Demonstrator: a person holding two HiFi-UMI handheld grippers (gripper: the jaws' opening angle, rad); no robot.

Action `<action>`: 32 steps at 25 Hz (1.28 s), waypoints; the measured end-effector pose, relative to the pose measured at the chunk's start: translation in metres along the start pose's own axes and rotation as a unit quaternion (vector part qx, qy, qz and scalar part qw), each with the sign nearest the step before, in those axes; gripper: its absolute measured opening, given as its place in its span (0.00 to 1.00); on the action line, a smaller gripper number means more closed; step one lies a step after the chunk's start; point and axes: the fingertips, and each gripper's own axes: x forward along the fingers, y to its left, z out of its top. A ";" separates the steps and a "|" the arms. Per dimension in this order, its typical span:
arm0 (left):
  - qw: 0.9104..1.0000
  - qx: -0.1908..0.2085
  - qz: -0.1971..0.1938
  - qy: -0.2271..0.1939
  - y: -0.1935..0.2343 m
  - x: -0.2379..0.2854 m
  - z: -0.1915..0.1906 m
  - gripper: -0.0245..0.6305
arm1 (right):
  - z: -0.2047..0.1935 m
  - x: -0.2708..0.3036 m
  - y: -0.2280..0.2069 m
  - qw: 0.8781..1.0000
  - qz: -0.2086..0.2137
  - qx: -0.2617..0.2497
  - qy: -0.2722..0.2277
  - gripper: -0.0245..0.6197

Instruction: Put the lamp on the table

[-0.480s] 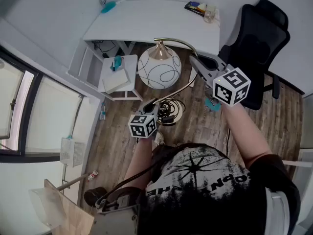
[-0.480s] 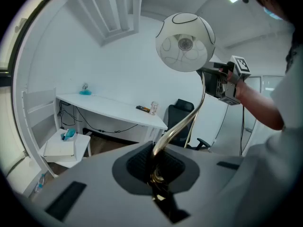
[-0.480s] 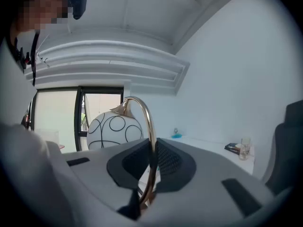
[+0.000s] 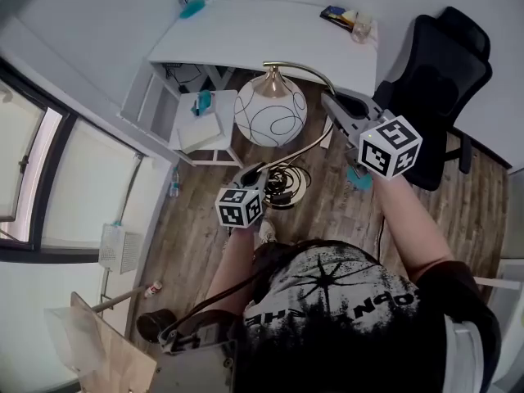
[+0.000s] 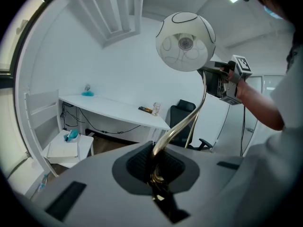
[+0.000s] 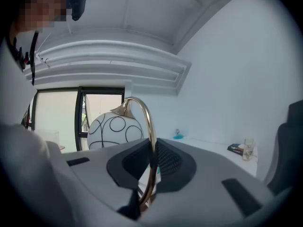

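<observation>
The lamp has a white globe shade (image 4: 270, 116) with black loops, a curved brass stem (image 4: 313, 142) and a round base (image 4: 284, 184). It hangs above the wood floor, held by both grippers. My left gripper (image 4: 255, 175) is shut low on the stem near the base (image 5: 158, 171). My right gripper (image 4: 337, 110) is shut on the upper arch of the stem (image 6: 150, 148). The globe (image 5: 185, 41) shows above in the left gripper view and at left as a shade (image 6: 115, 131) in the right gripper view. The white table (image 4: 270, 35) stands ahead against the wall.
A black office chair (image 4: 430, 88) stands at the right of the table. A small white side shelf (image 4: 201, 125) with a teal item sits under the table's left end. A glass (image 4: 360, 28) and dark items lie on the table's right end; a teal object (image 4: 191, 8) at its left end.
The lamp and both grippers have shifted slightly forward toward the table; both holds are unchanged.
</observation>
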 end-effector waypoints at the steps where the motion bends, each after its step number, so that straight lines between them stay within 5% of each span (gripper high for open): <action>1: 1.000 0.001 0.001 -0.001 0.001 -0.001 0.001 0.07 | 0.000 0.001 0.001 1.000 0.001 0.001 -0.001 0.09; 22: 1.000 0.002 -0.009 -0.002 0.017 0.014 0.010 0.07 | 0.001 0.017 -0.008 1.000 -0.004 -0.001 -0.008 0.09; 32: 0.999 0.015 -0.035 0.006 0.059 0.042 0.036 0.07 | 0.004 0.059 -0.028 0.999 -0.034 0.001 -0.015 0.09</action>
